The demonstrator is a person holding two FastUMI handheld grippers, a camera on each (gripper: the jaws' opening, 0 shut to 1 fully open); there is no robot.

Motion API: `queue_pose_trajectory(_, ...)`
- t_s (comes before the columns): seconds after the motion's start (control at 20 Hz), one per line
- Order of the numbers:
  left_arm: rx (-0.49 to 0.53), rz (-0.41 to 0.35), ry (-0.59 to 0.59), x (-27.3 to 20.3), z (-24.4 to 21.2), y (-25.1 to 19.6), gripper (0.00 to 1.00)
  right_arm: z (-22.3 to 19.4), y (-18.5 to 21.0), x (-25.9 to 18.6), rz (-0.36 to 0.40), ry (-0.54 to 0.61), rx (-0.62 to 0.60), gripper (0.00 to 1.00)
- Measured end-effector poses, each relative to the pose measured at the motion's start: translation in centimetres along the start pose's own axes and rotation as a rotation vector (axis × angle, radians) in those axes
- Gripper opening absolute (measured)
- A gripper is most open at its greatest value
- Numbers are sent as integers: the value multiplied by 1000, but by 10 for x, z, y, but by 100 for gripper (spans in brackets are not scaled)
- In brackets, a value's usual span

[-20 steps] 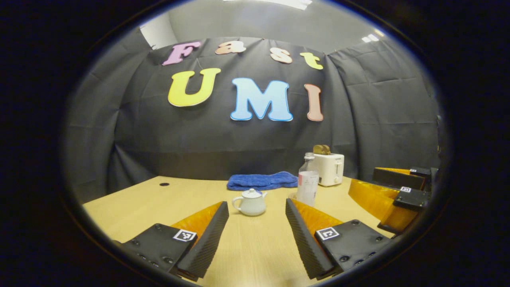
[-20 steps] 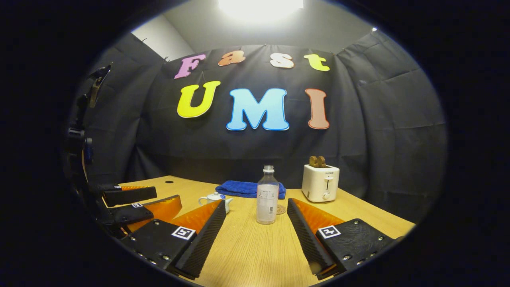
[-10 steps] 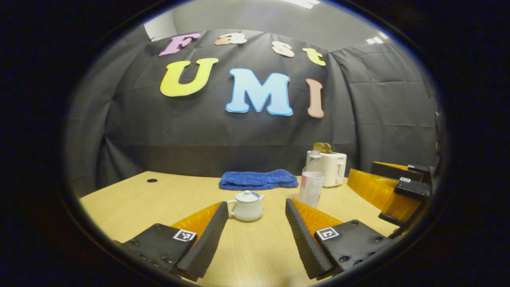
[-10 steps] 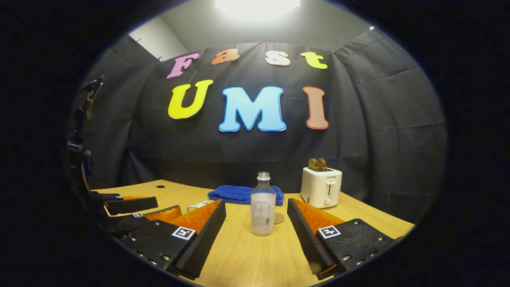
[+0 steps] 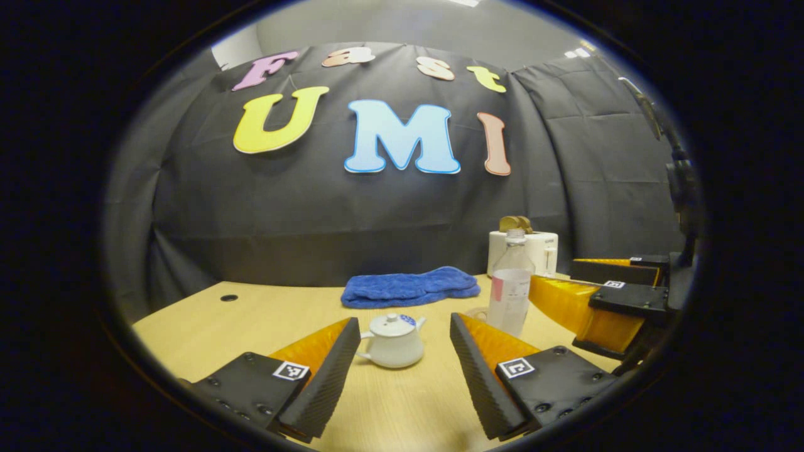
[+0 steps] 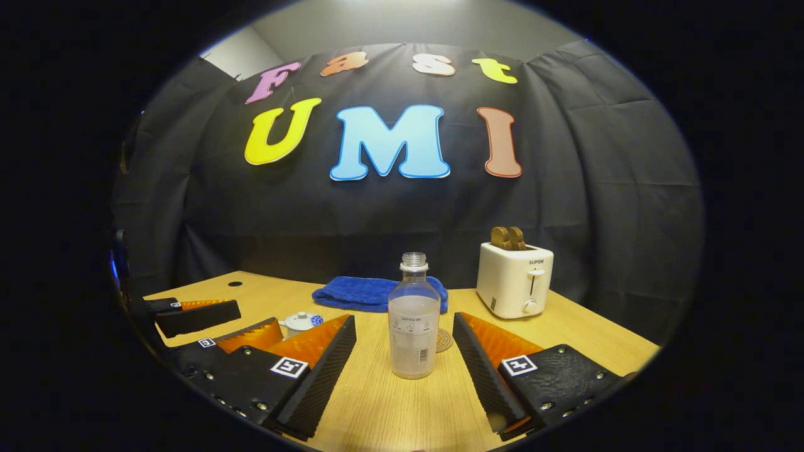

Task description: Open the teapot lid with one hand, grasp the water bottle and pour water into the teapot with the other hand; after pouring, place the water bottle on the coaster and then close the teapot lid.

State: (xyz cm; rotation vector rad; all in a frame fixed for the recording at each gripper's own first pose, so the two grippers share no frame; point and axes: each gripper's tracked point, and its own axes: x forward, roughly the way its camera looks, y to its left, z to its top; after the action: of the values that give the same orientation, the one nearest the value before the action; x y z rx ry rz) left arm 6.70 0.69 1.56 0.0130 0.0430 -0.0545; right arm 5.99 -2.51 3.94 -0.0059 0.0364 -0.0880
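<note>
In the left gripper view, the left gripper [image 5: 399, 364] hangs open at bottom centre, the lidded white teapot [image 5: 392, 341] on the table [image 5: 220, 323] between its fingers. In the right gripper view, the right gripper [image 6: 405, 361] gapes open around the upright water bottle [image 6: 413, 326], untouched; the coaster [image 6: 443, 340] lies just right behind it.

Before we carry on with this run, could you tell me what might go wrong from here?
The water bottle is tall, uncapped and part full; an off-centre grab by the open right gripper could tip it. The teapot lid knob is small, so the open left gripper might slip off.
</note>
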Motion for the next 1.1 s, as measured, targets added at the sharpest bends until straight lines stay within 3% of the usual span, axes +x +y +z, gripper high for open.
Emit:
queue_pose_trajectory(0.35,6,-38,21,38,-7,0,95,-8,-6,40,-27,46,-31,96)
queue_pose_trajectory(0.7,28,-25,32,68,-5,13,95,-34,-7,79,-37,105,-2,96)
queue_pose_trajectory(1.1,16,-35,38,90,-19,13,95,-51,-11,93,-36,113,-28,96)
